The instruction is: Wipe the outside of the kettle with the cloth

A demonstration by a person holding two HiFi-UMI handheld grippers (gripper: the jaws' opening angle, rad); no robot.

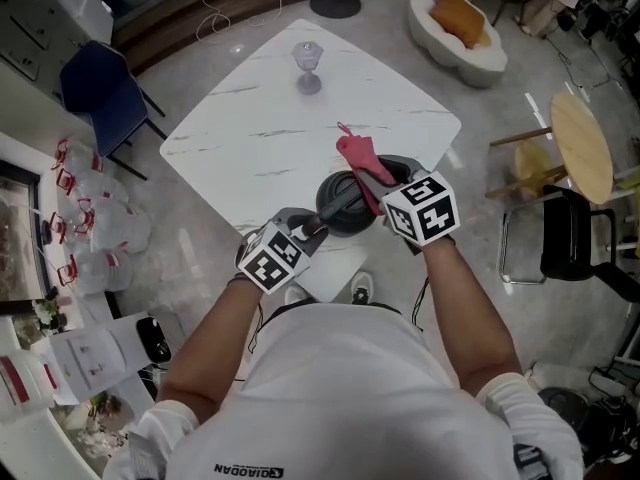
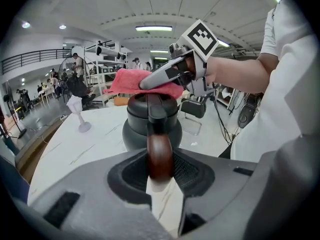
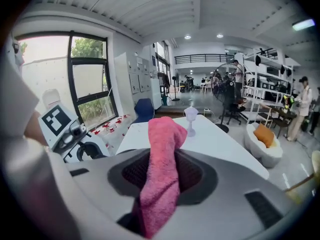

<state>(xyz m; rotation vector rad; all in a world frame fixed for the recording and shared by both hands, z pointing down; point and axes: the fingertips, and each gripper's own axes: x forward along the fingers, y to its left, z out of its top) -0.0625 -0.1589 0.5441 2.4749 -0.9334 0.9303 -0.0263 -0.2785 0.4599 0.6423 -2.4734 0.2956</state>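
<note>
**Two holds around one kettle (image 1: 345, 208)**

The white, grey-veined bench (image 1: 250, 128) fills the middle of the head view, set cornerwise. The dark, rounded kettle stands near the bench's lower edge, at the centre of that frame.

The pink cloth (image 1: 362, 158) lies over the kettle's top and trails toward the upper part of the frame. The right tool (image 1: 388, 183), just right of the kettle, is clamped on the cloth, which bunches up between its pads (plain in the right gripper view).

The left tool (image 1: 308, 232) comes in from the lower left. It is closed on the kettle's brown handle (image 2: 160, 159), which sits upright between the pads.

A small clear stemmed glass (image 1: 308, 65) stands well apart, near the bench's upper corner.
</note>
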